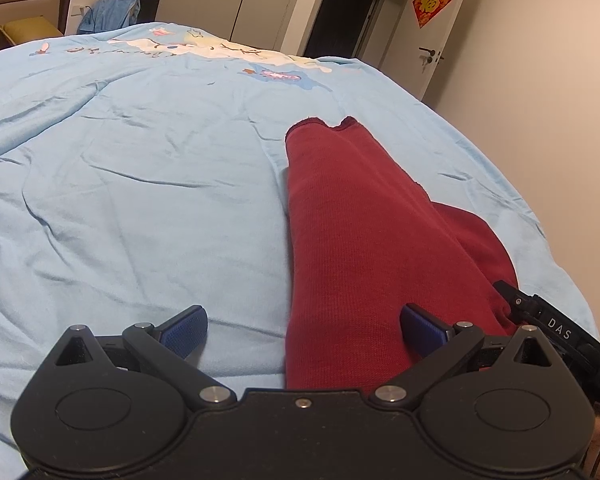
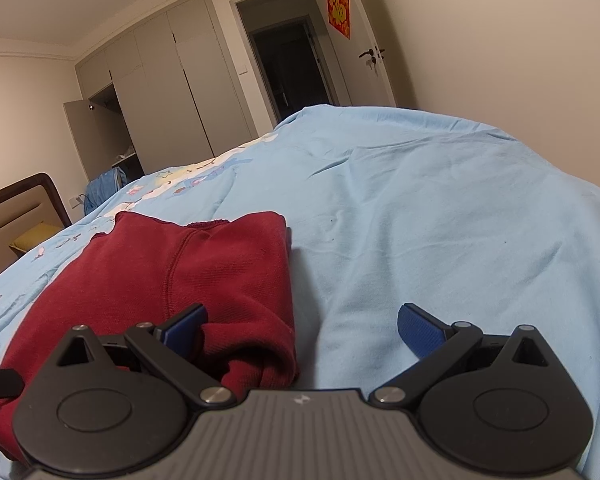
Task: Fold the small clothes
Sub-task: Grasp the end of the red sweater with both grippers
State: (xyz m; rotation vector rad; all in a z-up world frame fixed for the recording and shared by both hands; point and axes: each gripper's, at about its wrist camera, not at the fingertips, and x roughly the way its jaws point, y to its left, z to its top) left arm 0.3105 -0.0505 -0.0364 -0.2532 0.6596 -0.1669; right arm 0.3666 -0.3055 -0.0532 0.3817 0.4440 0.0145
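Observation:
A dark red knit garment (image 1: pixel 352 240) lies folded lengthwise on the light blue bedsheet (image 1: pixel 140 184). My left gripper (image 1: pixel 304 332) is open at the garment's near end, its left edge running between the blue pads, with one pad (image 1: pixel 422 334) over the cloth. In the right wrist view the same red garment (image 2: pixel 180 276) lies at the left, its near right corner bunched up. My right gripper (image 2: pixel 300 332) is open around that corner, with its left pad (image 2: pixel 186 330) on the fabric. Nothing is clamped.
The other gripper's black body (image 1: pixel 556 328) shows at the right of the left wrist view. A headboard (image 2: pixel 16 208), a blue cloth heap (image 2: pixel 104 188), wardrobes (image 2: pixel 172 92) and a dark doorway (image 2: pixel 288 64) lie beyond the bed. Bare sheet (image 2: pixel 440 220) spreads to the right.

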